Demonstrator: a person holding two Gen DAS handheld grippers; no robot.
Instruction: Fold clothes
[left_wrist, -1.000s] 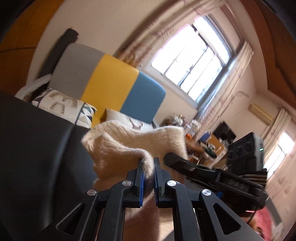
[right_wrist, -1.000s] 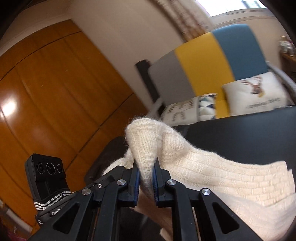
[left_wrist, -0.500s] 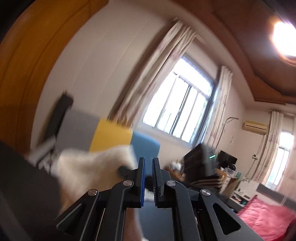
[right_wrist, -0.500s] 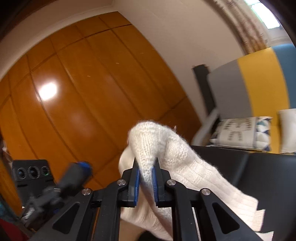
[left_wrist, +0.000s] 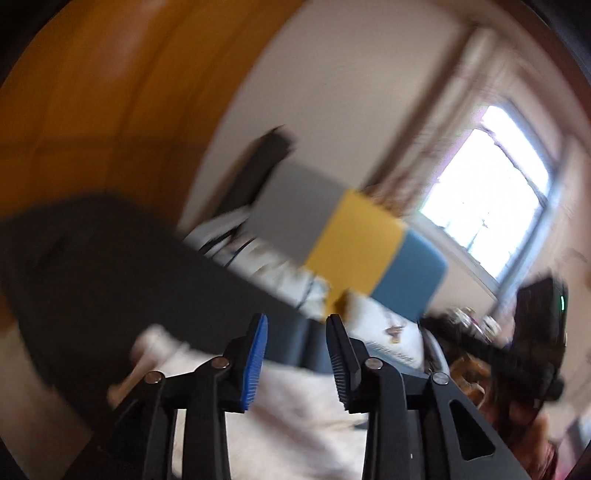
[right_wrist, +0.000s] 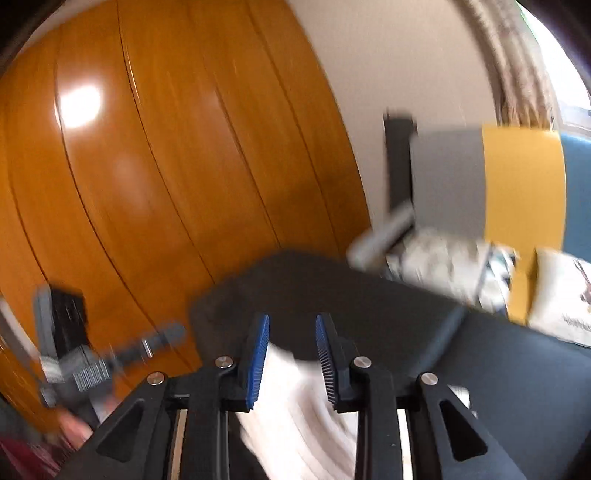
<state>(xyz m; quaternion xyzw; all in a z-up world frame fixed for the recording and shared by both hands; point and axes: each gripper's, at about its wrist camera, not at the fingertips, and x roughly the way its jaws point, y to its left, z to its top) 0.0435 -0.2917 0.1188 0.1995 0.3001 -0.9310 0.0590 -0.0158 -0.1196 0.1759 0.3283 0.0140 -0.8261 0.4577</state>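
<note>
A: Jaw state, both units?

B: Left gripper (left_wrist: 297, 354) — jaws spread, nothing between the blue pads. Right gripper (right_wrist: 291, 354) — jaws also parted; the cream ribbed knit garment (right_wrist: 299, 417) shows through the gap, but I see no pad pressing on it, so I log it as released.

A: Garment position?

B: Lying on the black padded surface (right_wrist: 388, 295), low in both views, directly under and just ahead of the jaws. In the left view it is a pale blur (left_wrist: 280, 406) running from lower left across beneath the fingers. Heavy motion blur; edges and any fold lines are unreadable.

A: Which unit is nearer?

B: Judging from the right view, the right — cloth sits right at its pads. Ribbing there runs roughly away from the camera, towards the far edge of the surface. Long axis of the whole piece: cannot tell.

A: Stage?

B: Fits either a fold just laid down or a regrasp pending.
</note>
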